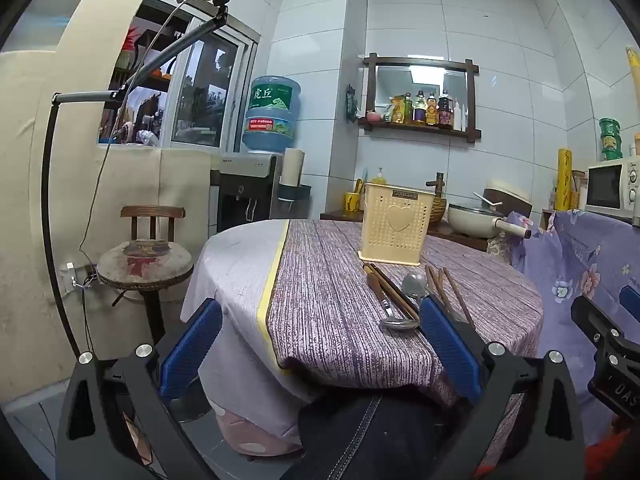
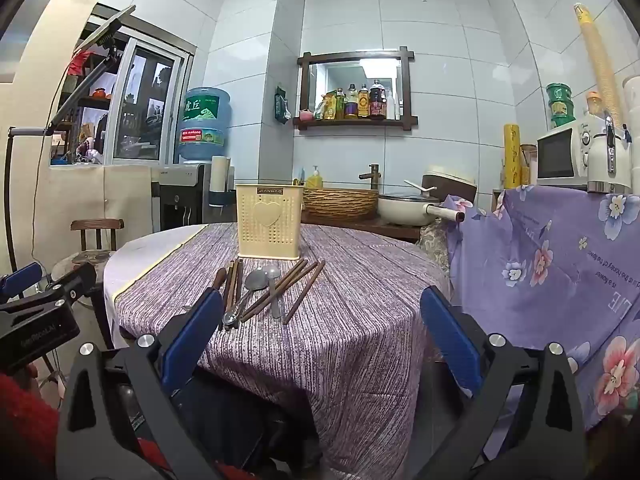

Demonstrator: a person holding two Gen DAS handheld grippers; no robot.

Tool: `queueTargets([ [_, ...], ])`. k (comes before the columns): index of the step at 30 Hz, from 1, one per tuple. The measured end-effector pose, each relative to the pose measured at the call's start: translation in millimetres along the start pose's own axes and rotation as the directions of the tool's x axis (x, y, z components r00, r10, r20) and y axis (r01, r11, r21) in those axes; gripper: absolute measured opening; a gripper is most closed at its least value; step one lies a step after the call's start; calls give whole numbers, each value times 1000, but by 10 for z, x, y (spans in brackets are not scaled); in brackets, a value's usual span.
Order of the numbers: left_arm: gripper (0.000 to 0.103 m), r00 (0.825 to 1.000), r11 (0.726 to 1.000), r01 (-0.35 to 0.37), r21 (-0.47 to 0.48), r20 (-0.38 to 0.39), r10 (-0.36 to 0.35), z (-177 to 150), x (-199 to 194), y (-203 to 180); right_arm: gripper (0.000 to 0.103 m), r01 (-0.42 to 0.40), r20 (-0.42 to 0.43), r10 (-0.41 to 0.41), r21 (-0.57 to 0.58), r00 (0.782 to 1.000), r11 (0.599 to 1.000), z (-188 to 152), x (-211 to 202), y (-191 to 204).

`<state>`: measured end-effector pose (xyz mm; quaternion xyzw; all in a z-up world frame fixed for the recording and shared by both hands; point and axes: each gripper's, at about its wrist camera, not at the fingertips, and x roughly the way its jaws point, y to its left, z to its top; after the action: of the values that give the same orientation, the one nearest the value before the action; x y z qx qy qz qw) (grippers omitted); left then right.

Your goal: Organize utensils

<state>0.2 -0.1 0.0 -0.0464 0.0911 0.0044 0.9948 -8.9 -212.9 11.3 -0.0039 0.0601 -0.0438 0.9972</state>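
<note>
Pale glossy tiles cover the walls (image 2: 440, 40); a dark wooden shelf (image 2: 356, 122) with a mirror holds bottles; a sliding window (image 2: 148, 108) sits at the left beside a blue water jug (image 2: 204, 124) on its dispenser; a round stool-chair (image 1: 146, 260) stands on the floor; a white microwave (image 2: 564, 152) rests at the right above a floral purple cloth (image 2: 560, 264); a faucet (image 2: 372, 174) rises behind a woven basket (image 2: 340, 202).

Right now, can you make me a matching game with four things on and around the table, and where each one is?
Things:
1. cream plastic utensil holder with a heart
2. brown wooden chopsticks
3. blue water jug
4. white microwave

Places:
A. flat on the purple tablecloth
B. far right, behind the flowered cloth
C. upright behind the utensils
D. on the dispenser by the window

Pairs: 1-C, 2-A, 3-D, 4-B
</note>
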Motion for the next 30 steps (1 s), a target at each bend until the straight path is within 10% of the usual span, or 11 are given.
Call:
queueTargets([
  [30,98,1000,1000,-1,-3,3,1,0,-3,3,98,-1,-7,1,5,1000,1000,-17,13,-3],
])
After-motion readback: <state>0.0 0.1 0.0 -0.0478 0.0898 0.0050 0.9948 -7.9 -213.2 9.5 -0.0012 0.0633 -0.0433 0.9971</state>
